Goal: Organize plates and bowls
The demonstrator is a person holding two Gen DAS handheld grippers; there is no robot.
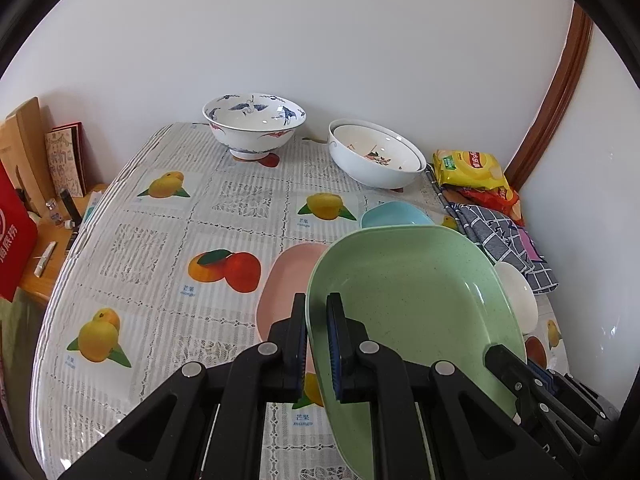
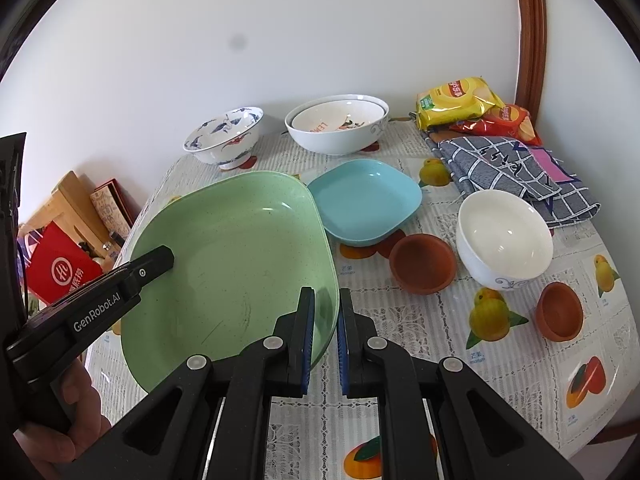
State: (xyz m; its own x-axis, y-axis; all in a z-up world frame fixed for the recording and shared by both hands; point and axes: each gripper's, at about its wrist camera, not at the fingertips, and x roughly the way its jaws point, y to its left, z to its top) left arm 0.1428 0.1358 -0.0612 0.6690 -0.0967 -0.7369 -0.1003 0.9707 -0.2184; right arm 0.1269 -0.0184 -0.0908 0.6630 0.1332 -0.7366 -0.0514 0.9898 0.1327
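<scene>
A green plate [image 1: 416,300] is held above the table by both grippers, tilted. My left gripper [image 1: 317,320] is shut on its left rim. My right gripper [image 2: 326,312] is shut on its right rim [image 2: 326,280]. The left gripper also shows in the right wrist view [image 2: 160,260], and the right gripper in the left wrist view [image 1: 504,360]. A pink plate [image 1: 284,280] lies on the table under the green plate. A blue plate [image 2: 364,200], a white bowl [image 2: 504,236] and two small brown bowls [image 2: 422,262] [image 2: 558,310] sit to the right.
A blue-patterned bowl [image 1: 254,120] and stacked white bowls [image 1: 376,152] stand by the back wall. Snack bags [image 2: 456,100] and a checked cloth [image 2: 516,172] lie at the back right. A side table with boxes and a red bag [image 1: 16,232] stands to the left.
</scene>
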